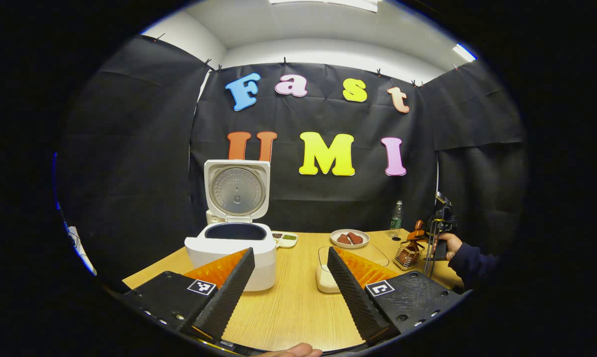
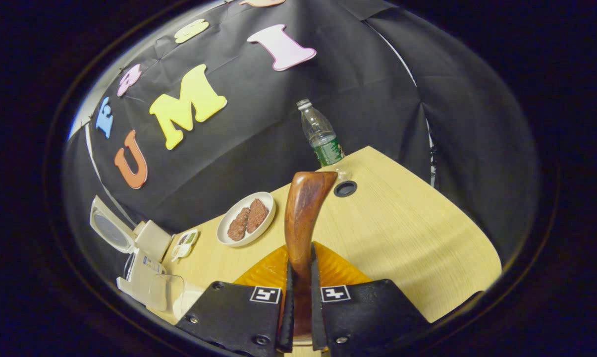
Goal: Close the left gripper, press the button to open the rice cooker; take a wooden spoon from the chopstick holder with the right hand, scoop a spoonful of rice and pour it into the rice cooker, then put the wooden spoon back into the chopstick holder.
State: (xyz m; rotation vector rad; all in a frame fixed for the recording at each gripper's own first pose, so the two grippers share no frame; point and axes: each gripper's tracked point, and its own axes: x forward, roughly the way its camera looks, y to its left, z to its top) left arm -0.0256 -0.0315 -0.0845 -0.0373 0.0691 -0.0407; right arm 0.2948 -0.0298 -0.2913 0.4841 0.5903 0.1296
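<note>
Rice cooker stands on the left part of the wooden table with its lid up, so the inner pot is visible. In the left gripper view, the left gripper has its fingers wide apart and holds nothing. Farther right, the chopstick holder stands near the table edge, and beside it a hand holds the right gripper. In the right gripper view, the right gripper is clamped on the handle of the wooden spoon, which points forward. A plate and a bottle stand behind.
</note>
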